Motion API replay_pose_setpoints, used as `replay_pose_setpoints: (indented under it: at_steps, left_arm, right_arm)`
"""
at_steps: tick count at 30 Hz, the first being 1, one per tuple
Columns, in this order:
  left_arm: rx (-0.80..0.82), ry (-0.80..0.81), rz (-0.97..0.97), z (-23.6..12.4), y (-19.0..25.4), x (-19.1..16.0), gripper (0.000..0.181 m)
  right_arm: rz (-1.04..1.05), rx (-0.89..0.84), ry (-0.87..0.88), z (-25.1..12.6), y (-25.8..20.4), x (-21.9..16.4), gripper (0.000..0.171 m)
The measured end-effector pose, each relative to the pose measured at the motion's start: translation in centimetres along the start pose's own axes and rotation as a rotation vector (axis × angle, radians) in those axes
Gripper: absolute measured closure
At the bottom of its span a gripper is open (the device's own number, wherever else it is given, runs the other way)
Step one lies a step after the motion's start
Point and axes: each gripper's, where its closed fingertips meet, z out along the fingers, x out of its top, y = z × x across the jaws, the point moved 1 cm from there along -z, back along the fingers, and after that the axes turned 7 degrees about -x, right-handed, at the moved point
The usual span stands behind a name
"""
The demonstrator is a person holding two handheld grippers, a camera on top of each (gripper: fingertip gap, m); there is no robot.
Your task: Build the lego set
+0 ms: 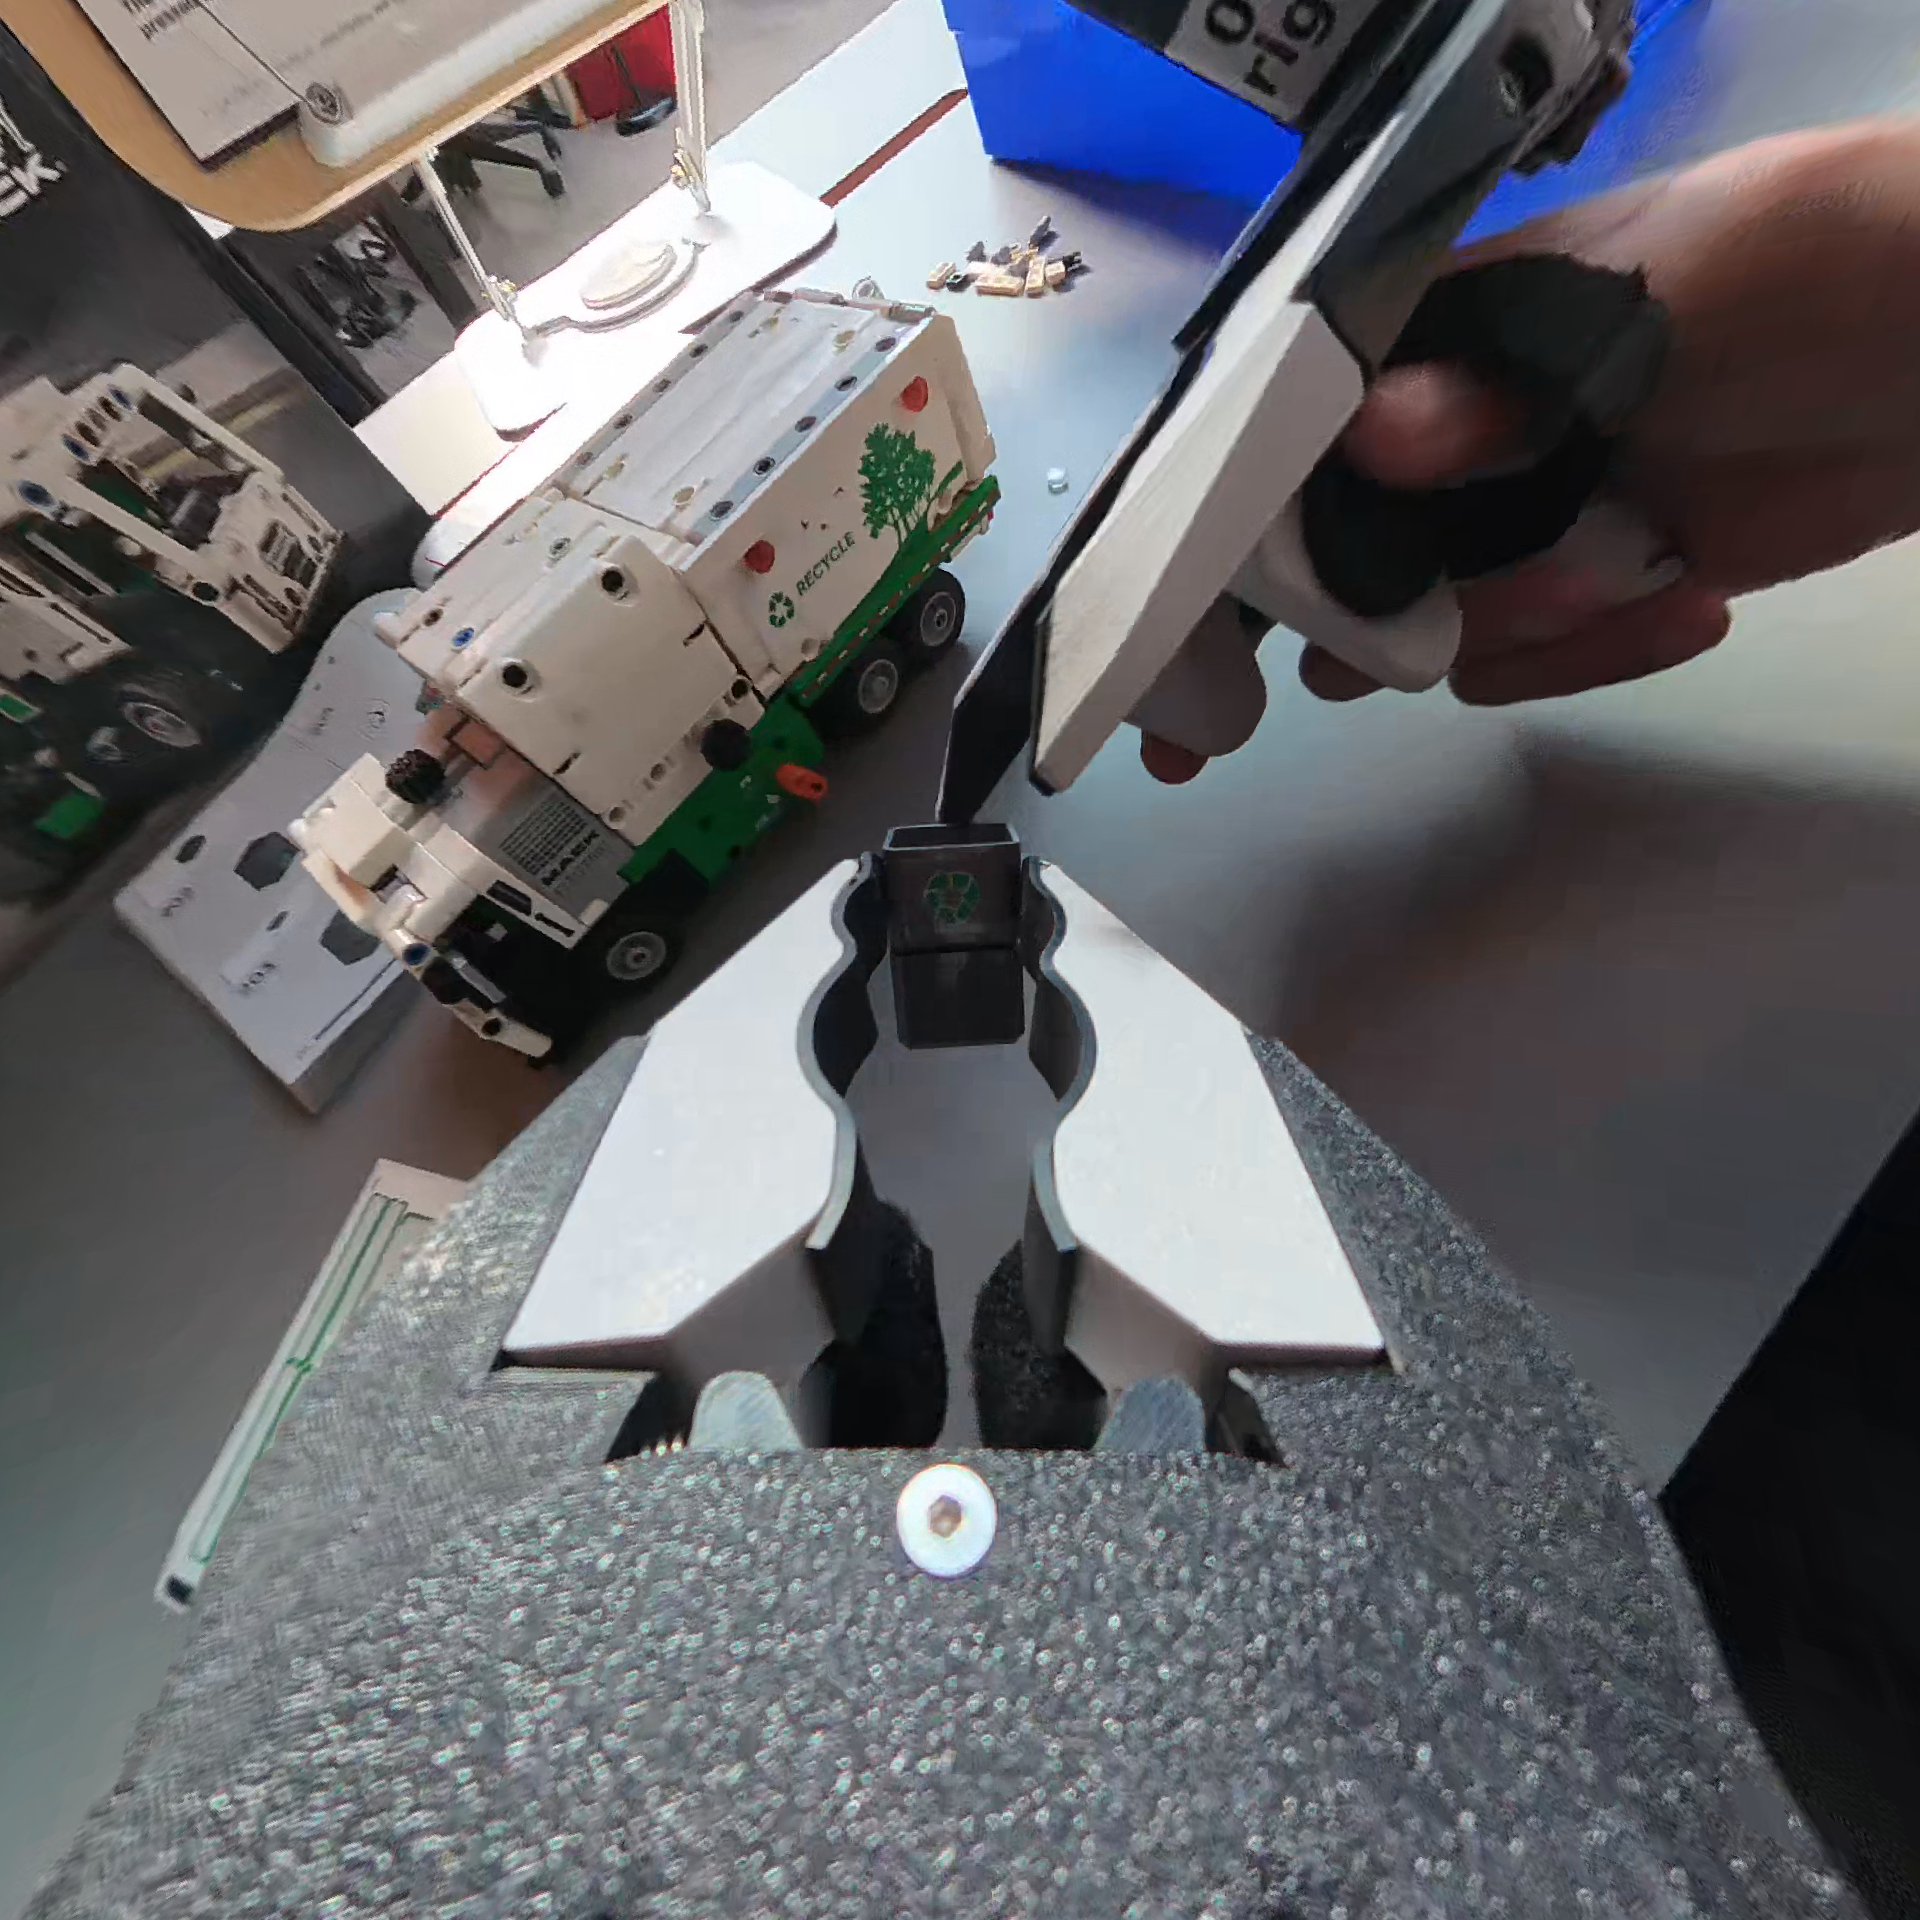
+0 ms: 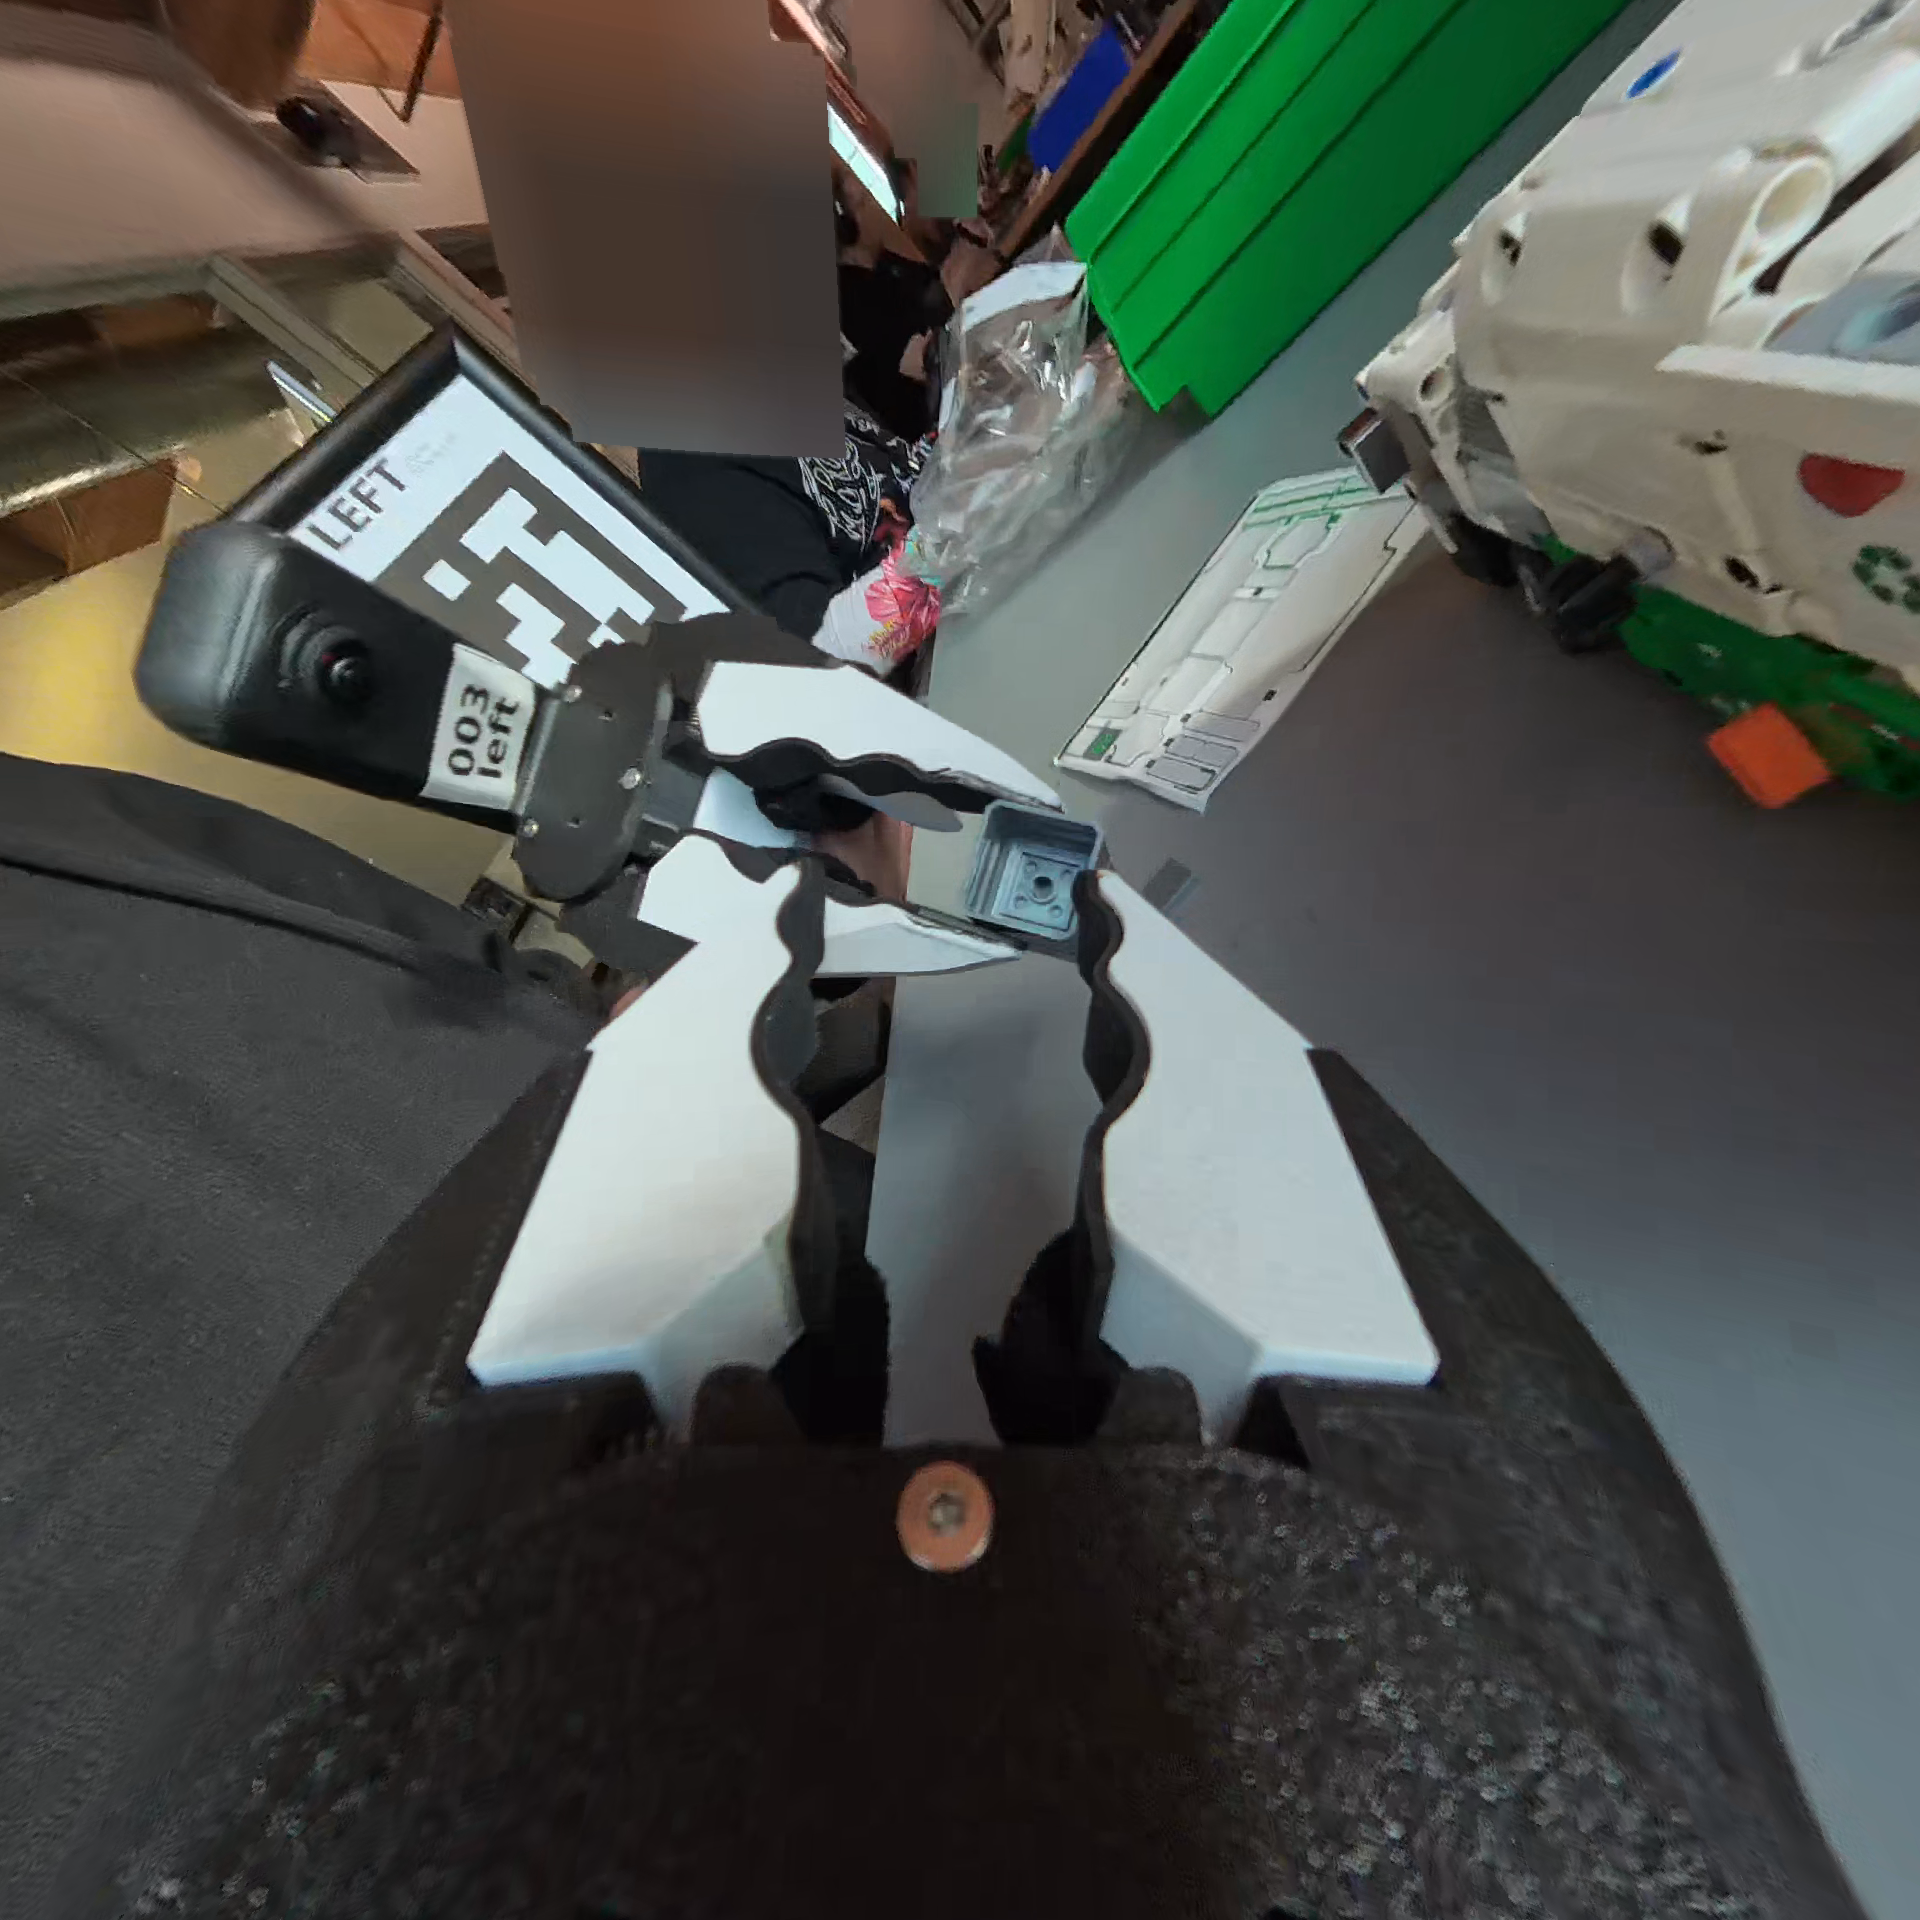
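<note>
I have the left gripper (image 1: 951,914) closed on a small dark grey box-shaped plastic bin piece (image 1: 951,935) with a green emblem on its near face, pinched between the tips of its jaws and held above the dark grey surface (image 1: 1455,935). In the right wrist view the same bin piece (image 2: 1029,878) shows its hollow open end and the square fitting at its bottom, so its long axis runs roughly along the left gripper's fingers, with the opening turned toward my right gripper (image 2: 940,894). The right gripper's jaws stand apart with nothing between them; its right tip sits just beside, perhaps touching, the rim of the bin, and its left tip lies against the left gripper's lower finger. In the left wrist view the right gripper (image 1: 971,795) comes down from the upper right, carried by a bare hand (image 1: 1621,416), its dark tip ending right at the far rim of the bin. The right gripper is therefore the free one nearest the piece, and I judge the coming move to turn on lining it up with that open mouth, either to take the bin across or to press something into it. The white and green brick-built recycling truck (image 1: 675,665) stands on the surface to the left, resting partly on a printed instruction booklet (image 1: 249,935), well apart from the held piece, and a small cluster of loose tan and black bricks (image 1: 1008,268) lies far off near a blue plastic crate (image 1: 1091,104).
</note>
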Motion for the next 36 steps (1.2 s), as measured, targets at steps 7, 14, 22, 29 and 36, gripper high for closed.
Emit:
replay_pose_setpoints:
  at_steps: [7, 14, 22, 29, 36]
  left_arm:
    - [0.119, -0.017, 0.152, -0.4, -0.2, 0.0, 0.158]
    - [0.149, 0.014, 0.160, -0.7, -0.3, 0.1, 0.158]
    - [0.154, 0.073, 0.128, -0.8, -0.6, 0.5, 0.158]
    - [0.144, 0.098, 0.082, -0.8, -1.3, -0.1, 0.157]
    - [0.162, 0.036, 0.130, -0.6, -2.2, -1.6, 0.147]
  right_arm:
    - [-0.108, -0.164, -0.059, 1.1, 1.0, -0.2, 0.134]
    - [-0.114, -0.221, -0.031, 1.3, 1.6, 0.4, 0.126]
    - [-0.097, -0.138, -0.075, 2.5, 0.8, 0.0, 0.145]
    - [-0.112, -0.168, -0.075, 2.9, 1.7, 0.5, 0.146]
    - [-0.061, -0.097, -0.009, 2.7, 1.6, 1.6, 0.146]
